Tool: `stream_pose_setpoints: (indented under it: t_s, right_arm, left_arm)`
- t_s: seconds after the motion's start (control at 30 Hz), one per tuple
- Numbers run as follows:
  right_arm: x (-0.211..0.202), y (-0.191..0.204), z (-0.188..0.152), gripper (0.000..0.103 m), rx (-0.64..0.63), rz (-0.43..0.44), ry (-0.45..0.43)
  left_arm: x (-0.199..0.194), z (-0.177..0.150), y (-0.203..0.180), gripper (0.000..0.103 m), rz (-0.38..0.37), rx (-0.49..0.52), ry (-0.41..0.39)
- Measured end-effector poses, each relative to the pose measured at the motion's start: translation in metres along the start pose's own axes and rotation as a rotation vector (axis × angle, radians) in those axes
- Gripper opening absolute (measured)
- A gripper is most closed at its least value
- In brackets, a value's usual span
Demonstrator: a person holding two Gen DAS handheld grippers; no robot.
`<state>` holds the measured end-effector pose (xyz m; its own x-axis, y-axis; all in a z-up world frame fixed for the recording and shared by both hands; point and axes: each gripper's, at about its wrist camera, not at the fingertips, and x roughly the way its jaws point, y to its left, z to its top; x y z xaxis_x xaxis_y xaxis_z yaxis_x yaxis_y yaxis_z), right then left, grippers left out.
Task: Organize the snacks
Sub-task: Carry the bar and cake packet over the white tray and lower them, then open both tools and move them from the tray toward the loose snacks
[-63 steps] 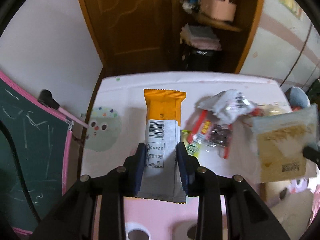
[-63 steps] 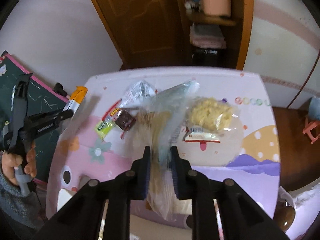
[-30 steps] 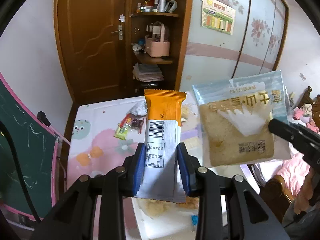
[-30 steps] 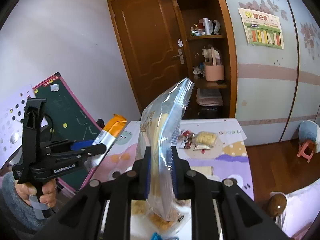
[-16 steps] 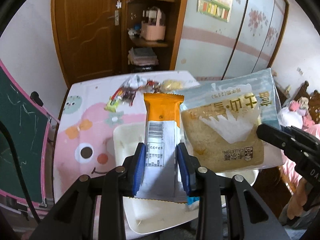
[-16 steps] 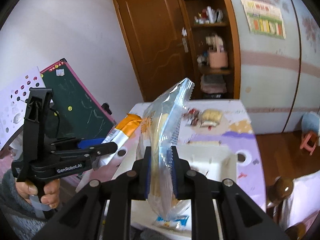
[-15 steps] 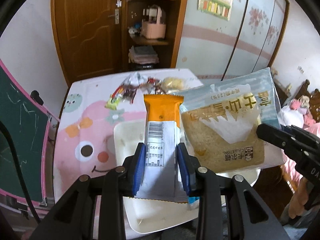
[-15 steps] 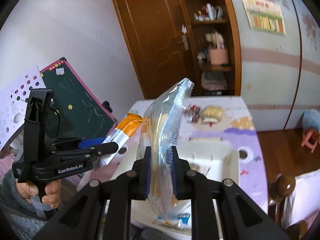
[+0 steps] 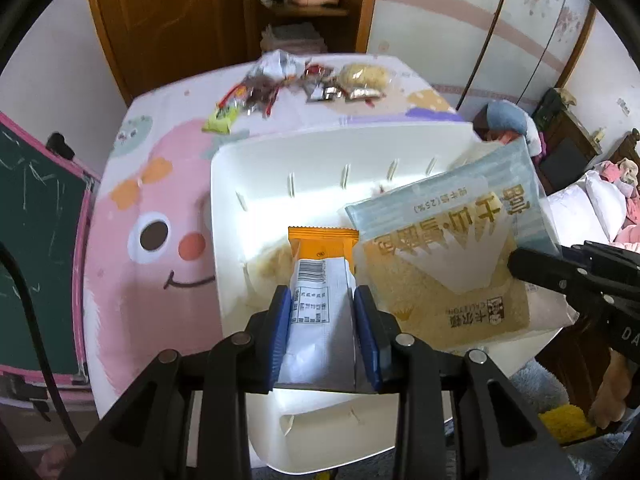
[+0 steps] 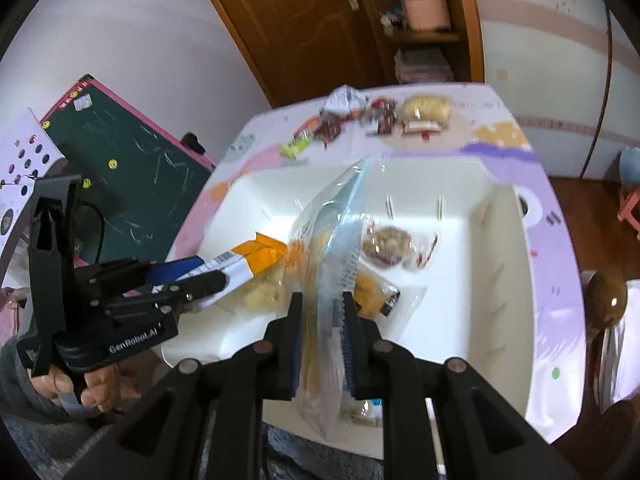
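I see the orange-and-white snack bar (image 9: 320, 280) clamped between the blue pads of my left hand-held gripper (image 9: 322, 322), its orange end pointing forward and down over the white bin (image 9: 256, 176). Just beside it on the right, the clear-and-blue bag of yellow snacks (image 9: 448, 256) is pinched near its lower end by my right hand-held gripper (image 10: 320, 332), jaws tight on the plastic, with the bag's serrated top edge standing up over the bin. From the right wrist camera the bar (image 10: 256, 258) and the bag (image 10: 332, 240) look close together, nearly touching over the bin's left half. Inside the bin lie a round brownish cake in clear wrap (image 10: 386, 246), a yellow packaged snack (image 10: 374, 294) and a pale crumbly pack (image 10: 260, 294). The bin sits at the near end of the desk (image 9: 132, 216), which wears a pink cartoon-face cover. At the desk's far end a cluster of loose snacks (image 9: 304, 84) is strewn, well apart from the bin. A person's hand (image 10: 84, 392) grips the left tool's handle, and a green chalkboard (image 10: 120, 176) leans to the left.
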<state>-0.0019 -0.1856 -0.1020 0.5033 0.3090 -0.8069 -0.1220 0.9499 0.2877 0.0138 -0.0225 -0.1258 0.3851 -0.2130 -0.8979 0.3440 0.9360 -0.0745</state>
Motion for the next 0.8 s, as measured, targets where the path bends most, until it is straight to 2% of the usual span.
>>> stream_pose_setpoints:
  t_s: [0.1, 0.13, 0.17, 0.2, 0.23, 0.27, 0.37, 0.6, 0.8]
  right_arm:
    - [0.007, 0.0, -0.003, 0.023, -0.003, -0.003, 0.038]
    - [0.008, 0.002, -0.003, 0.024, -0.008, -0.028, 0.047]
    - [0.009, 0.003, -0.003, 0.032, -0.014, -0.05, 0.054]
    - [0.01, 0.004, -0.002, 0.043, -0.022, -0.076, 0.059]
    - [0.01, 0.005, -0.002, 0.047, -0.028, -0.099, 0.056]
    - [0.009, 0.005, -0.001, 0.054, -0.03, -0.116, 0.051]
    - [0.006, 0.007, -0.001, 0.059, -0.04, -0.165, 0.038]
    - [0.0, 0.01, 0.0, 0.062, -0.048, -0.182, 0.004]
    - [0.001, 0.008, -0.001, 0.062, -0.021, -0.139, 0.01]
  left_arm:
    - [0.004, -0.002, 0.002, 0.034, -0.016, -0.006, 0.016]
    - [0.004, -0.002, 0.002, 0.044, -0.027, -0.01, 0.017]
    - [0.003, -0.001, 0.002, 0.053, -0.03, -0.012, 0.012]
    - [0.001, -0.001, 0.002, 0.071, -0.026, -0.015, 0.003]
    - [-0.002, -0.002, 0.002, 0.079, -0.023, -0.018, -0.015]
    - [-0.005, -0.002, 0.002, 0.08, -0.026, -0.018, -0.026]
    - [-0.008, -0.001, 0.002, 0.087, -0.024, -0.018, -0.037]
    - [-0.005, -0.002, 0.005, 0.09, -0.026, -0.041, -0.02]
    - [-0.009, -0.002, 0.003, 0.09, -0.019, -0.031, -0.038]
